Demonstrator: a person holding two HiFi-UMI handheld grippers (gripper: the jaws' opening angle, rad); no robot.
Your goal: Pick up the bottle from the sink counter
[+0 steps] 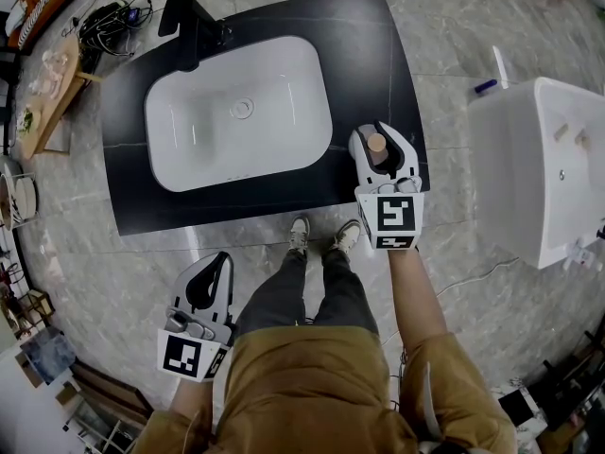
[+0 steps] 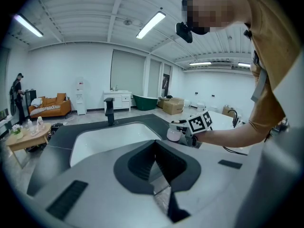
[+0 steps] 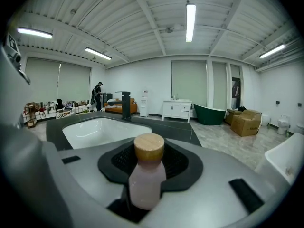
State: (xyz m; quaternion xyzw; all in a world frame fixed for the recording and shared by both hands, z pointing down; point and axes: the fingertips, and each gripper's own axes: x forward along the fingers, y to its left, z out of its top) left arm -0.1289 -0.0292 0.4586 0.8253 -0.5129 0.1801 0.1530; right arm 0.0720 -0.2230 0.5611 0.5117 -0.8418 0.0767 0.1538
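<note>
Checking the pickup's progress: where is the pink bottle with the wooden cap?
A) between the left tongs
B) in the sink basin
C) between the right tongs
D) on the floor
C: the right gripper view shows the bottle standing between the right tongs, their pads against its sides.

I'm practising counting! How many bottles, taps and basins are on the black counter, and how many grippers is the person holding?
bottle: 1
tap: 1
basin: 1
grippers: 2, the left gripper and the right gripper
Total: 5
</note>
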